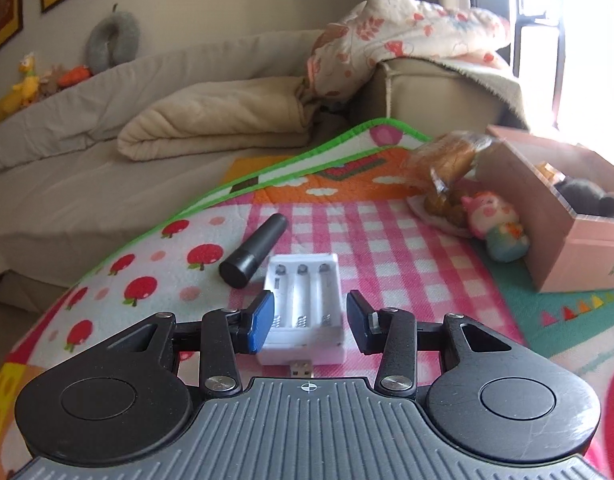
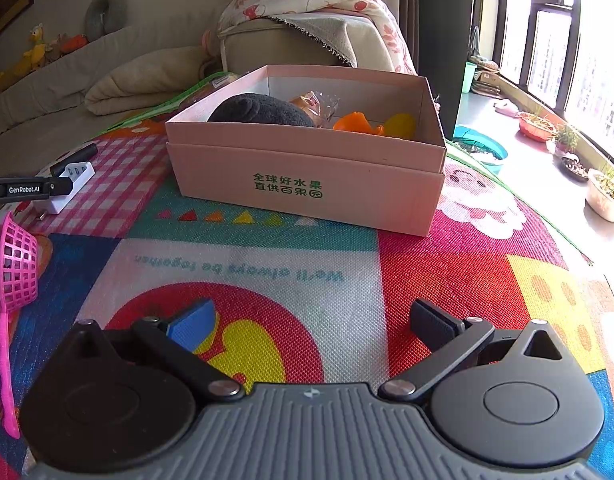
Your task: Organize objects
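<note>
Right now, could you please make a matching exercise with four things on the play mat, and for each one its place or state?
Things:
1. white charger
2. black tube
3. grey plush
4. pink scoop

Places or states:
A. inside the pink box
B. lying alone at the far left edge of the right wrist view
C. between the open fingers of the left hand-held gripper
D. lying on the mat just beyond the charger

Pairs: 1-C, 2-D, 3-A, 4-B
</note>
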Tool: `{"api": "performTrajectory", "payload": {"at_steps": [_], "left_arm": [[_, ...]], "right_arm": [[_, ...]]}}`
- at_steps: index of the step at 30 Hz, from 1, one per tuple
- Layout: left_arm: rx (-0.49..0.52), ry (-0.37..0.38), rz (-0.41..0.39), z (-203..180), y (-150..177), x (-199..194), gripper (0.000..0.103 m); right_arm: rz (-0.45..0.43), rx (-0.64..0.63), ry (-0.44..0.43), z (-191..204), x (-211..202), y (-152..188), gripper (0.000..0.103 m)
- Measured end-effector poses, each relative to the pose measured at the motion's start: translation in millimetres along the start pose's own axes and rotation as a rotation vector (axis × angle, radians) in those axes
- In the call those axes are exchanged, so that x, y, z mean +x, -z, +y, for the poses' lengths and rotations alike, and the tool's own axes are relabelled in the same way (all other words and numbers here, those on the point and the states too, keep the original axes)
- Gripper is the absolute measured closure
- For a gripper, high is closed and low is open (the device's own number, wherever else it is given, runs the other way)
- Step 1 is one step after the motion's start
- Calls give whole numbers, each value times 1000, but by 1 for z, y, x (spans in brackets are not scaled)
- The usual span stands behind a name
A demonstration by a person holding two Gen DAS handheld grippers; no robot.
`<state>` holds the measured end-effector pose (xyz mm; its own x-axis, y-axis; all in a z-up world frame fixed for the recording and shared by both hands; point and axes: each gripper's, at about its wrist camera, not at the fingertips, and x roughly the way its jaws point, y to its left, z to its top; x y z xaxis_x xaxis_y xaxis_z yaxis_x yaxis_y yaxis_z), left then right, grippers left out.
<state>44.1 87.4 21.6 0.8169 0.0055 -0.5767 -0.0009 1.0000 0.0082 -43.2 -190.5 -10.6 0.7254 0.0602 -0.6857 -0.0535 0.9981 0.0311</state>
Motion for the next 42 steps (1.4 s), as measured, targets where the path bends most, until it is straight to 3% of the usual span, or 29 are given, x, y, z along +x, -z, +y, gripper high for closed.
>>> {"api": "performTrajectory", "payload": {"at_steps": [2,5,8,12,16,19,20,25,28,31,34,36,42], "left_arm": [[-66,95,-52,17,-13,-9,55],[-143,95,-92,50,-42,-2,57],[-80,50,-12,68,-57,31,57],[-52,147,59,70,-52,55,57],[-53,109,109,69,-42,76,56],[-69,109,91,71,-39,78,60],[-68,126,90,72,-39,78,70],[-46,184,102,75,-33,66,81],[-129,243,95,90,-23,49,81],[-215,257,81,108,-8,27,81],[-272,250,86,123,7,9,81],[-299,249,83,132,15,-2,81],[-338,256,85,147,28,-15,81]], "right_arm": [[1,0,0,0,0,0,0],[6,-8,8,2,1,0,0],[9,-17,18,4,3,0,0],[10,-19,26,5,3,-1,0],[14,-20,31,6,3,-2,0],[27,-34,37,11,3,-6,0],[29,-48,26,15,1,-10,0],[-68,-226,-21,74,-16,-46,0],[-95,-355,-78,123,-24,-72,0],[-39,-442,-191,177,-17,-98,0],[77,-457,-306,220,8,-116,0],[132,-472,-317,246,31,-123,0],[335,-428,-253,269,101,-124,27]]}}
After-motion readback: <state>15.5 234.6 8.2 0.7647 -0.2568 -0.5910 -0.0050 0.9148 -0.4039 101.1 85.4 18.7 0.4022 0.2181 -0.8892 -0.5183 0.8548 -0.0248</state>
